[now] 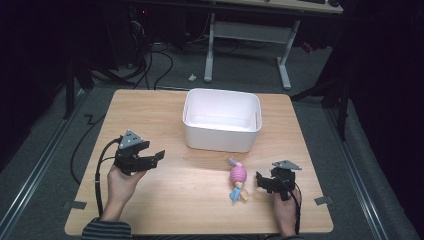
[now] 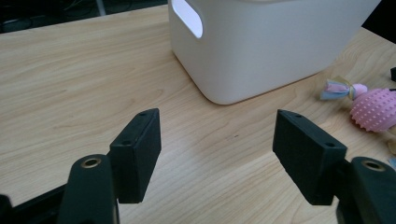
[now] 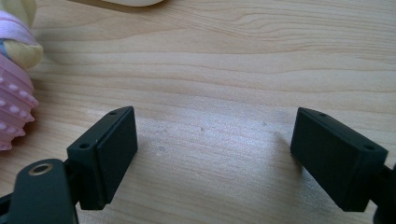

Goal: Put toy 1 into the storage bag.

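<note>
Pink nubbed toy (image 1: 238, 174) w/ blue and yellow cloth tails lies flat on tabletop (image 1: 175, 200), front-right area, near the front wall of white bin (image 1: 221, 120) but apart from it. In left hand-held gripper view the toy (image 2: 376, 108) sits at far right edge, its blue-pink knotted end pointing toward the bin (image 2: 271, 46); in right hand-held gripper view its pink body (image 3: 14, 109) is at left edge, just beside the left jaw, not touching as far as I can tell. Right hand-held gripper (image 1: 261, 181) rests low on tabletop just right of toy, jaws pointing at it; jaws (image 3: 215, 158) stand wide apart, bare wood between, nothing gripped. Left hand-held gripper (image 1: 159, 157) is well apart from toy on the left side of tabletop, held in person's hand, striped sleeve at bottom edge; its 2 jaws (image 2: 217, 154) also wide apart, nothing between them, aimed toward bin's near corner w/ handle cutout. Bin upright, open top; inside looks bare white.
</note>
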Demonstrator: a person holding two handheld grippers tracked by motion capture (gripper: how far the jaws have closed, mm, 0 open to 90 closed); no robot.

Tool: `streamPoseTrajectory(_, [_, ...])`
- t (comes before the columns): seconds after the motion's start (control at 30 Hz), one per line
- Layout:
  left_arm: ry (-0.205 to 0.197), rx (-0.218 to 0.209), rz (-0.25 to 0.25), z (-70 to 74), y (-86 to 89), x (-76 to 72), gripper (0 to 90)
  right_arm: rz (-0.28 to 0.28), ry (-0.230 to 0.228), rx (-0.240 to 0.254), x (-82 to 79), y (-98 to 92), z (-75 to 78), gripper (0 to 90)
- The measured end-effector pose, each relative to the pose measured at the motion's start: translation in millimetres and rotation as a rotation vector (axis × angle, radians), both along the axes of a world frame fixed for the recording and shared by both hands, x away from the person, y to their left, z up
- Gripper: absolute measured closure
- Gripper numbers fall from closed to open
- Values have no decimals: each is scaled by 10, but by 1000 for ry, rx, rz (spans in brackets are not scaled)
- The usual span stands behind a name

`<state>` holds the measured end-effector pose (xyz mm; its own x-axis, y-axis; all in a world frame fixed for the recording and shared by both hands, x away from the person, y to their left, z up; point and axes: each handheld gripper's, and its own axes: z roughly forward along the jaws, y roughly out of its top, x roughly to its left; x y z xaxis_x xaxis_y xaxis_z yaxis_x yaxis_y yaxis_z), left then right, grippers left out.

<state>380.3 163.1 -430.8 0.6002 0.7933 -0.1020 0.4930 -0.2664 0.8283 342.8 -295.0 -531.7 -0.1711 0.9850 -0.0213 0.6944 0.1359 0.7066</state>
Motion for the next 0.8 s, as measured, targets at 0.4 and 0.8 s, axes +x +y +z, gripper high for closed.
streamPoseTrajectory(0.4, [63, 22, 0, -239, -75, -10, 340, -1, 0, -1, -1, 0, 0, 148])
streamPoseTrajectory(0.8, [106, 18, 9, -475, -93, -60, 337, -1, 2, 1, -2, 4, 1, 148])
